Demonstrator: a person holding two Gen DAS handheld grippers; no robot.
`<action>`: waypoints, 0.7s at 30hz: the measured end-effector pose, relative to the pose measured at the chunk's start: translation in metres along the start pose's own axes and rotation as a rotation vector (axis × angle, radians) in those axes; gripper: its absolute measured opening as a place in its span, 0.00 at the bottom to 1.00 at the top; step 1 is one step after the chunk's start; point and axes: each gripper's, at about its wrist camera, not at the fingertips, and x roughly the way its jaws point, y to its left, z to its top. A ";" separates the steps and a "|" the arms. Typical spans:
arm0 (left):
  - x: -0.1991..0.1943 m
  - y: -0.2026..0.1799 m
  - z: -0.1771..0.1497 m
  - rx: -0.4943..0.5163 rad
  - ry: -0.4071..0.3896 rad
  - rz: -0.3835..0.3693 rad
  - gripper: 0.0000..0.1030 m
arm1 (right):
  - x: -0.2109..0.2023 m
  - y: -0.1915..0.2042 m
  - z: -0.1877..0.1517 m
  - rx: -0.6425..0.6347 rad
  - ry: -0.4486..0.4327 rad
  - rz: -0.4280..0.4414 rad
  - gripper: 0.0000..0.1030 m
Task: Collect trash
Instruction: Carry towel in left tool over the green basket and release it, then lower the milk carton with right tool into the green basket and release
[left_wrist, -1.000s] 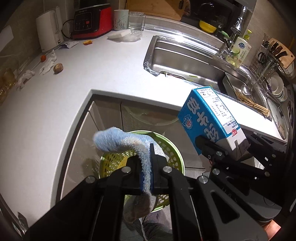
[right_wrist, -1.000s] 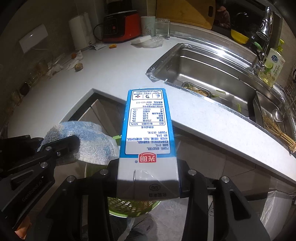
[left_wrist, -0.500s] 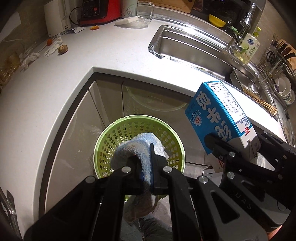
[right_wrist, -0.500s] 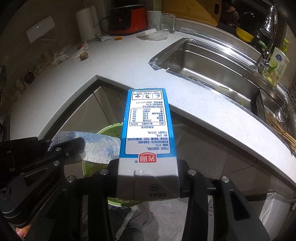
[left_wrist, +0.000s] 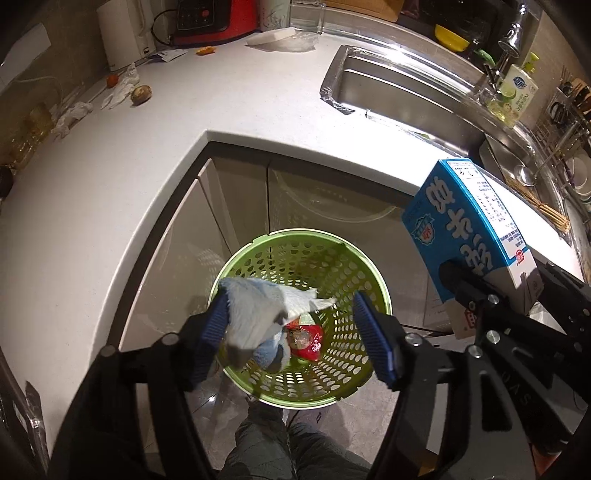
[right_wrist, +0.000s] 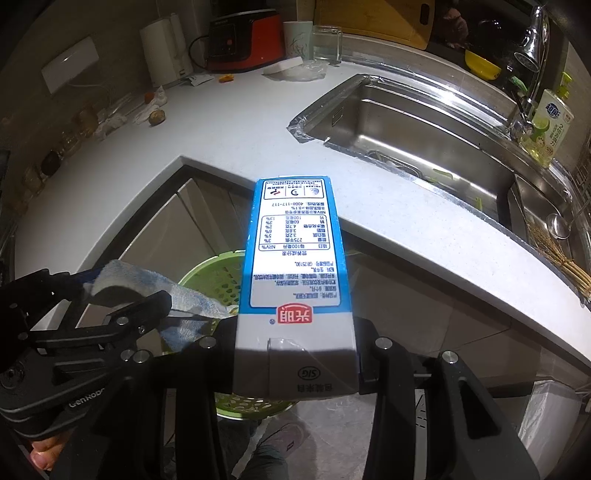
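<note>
White L-shaped counter, steel sink set in at far right, red appliance, white kettle and glass along the far edge, crumpled tissues and small brown fruit far left, green basket stood on tiled floor below.

Left tool: pointed steeply downward, jaws opening, a cloth resting against one pad. Right tool: angled downward, clamped on a carton.
</note>
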 end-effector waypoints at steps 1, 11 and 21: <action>-0.003 0.001 0.000 0.000 -0.010 0.004 0.68 | 0.000 -0.001 0.000 0.002 -0.001 -0.004 0.41; -0.018 0.008 0.001 0.000 -0.052 0.056 0.70 | -0.002 -0.005 0.001 -0.001 -0.010 -0.010 0.41; -0.044 0.035 -0.022 -0.074 -0.076 0.164 0.71 | 0.042 0.020 -0.002 -0.085 0.055 0.061 0.42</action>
